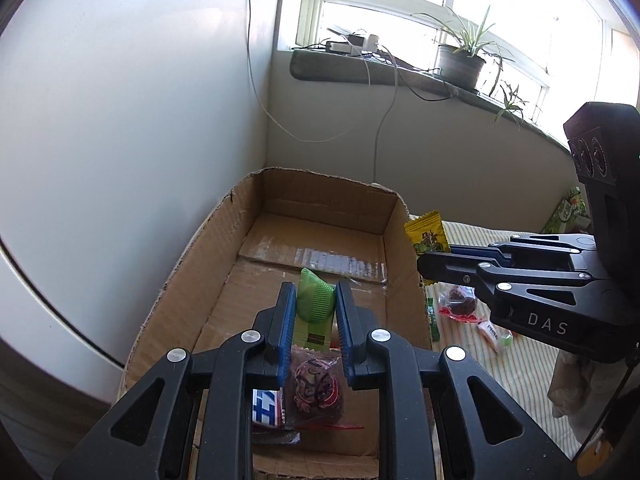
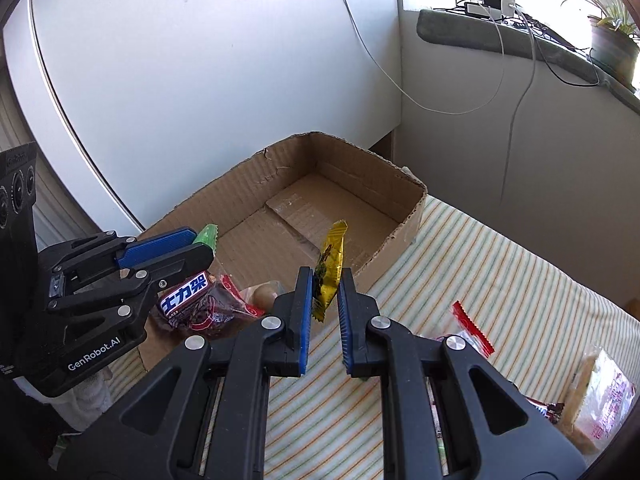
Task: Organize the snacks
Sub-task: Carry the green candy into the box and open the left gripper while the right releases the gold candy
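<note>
Cardboard box [image 1: 224, 264] at twelve o'clock: my left gripper [image 1: 315, 320] pinches a green packet [image 1: 314, 300], right gripper [image 2: 325, 304] a yellow sachet [image 2: 329, 270] that may slip from its loose edge grip.

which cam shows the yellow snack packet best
The right wrist view: the yellow packet stands upright between the right gripper fingers, its full length and dark print visible. In the left wrist view only its upper half shows, beside the cardboard box; the gripper hides the rest.
</note>
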`<state>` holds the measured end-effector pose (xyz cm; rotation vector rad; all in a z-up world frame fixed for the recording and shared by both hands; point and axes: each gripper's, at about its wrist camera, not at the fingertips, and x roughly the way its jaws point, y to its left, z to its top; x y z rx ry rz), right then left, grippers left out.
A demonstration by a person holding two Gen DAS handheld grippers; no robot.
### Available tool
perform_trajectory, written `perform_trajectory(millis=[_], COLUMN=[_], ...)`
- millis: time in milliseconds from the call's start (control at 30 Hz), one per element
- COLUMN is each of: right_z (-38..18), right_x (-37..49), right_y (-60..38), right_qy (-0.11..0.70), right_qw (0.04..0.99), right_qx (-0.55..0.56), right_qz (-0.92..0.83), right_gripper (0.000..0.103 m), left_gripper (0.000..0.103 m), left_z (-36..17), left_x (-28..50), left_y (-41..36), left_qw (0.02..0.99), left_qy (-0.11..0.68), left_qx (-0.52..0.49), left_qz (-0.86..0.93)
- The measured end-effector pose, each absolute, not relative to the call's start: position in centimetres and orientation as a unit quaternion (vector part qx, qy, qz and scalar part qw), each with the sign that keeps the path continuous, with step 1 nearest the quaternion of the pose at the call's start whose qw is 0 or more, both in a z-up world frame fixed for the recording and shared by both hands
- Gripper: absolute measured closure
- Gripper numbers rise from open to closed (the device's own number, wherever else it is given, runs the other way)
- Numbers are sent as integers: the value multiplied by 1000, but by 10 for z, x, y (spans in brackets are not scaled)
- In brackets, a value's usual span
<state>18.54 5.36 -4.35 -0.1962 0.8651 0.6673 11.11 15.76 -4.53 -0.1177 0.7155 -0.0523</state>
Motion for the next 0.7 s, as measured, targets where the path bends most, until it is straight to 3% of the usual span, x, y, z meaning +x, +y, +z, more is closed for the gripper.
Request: perform_trajectory(millis=[467,500,567,633,700], right_z=[-51,-50,-48,-44,-41], right_x=[190,189,188,186,183], right_y=[73,71,67,61,54], right_qy=[412,412,408,403,400], right_qw=[844,845,848,851,853], right_qx=[-102,-101,-100,-97,-97], right_qz=[327,326,323,322,320], right_gripper=[89,86,58,48,48], left_gripper=[83,82,78,76,70], left_z=[-43,-43,-43,-42,-41], left_x=[107,107,106,105,103], left_y=[159,158,158,157,156], left_qw=[935,935,935,935,936], left_qy=[351,351,352,350,347], left_qx=[-52,-51,-51,-52,-52], left_qz=[-18,-16,-14,-15,-16])
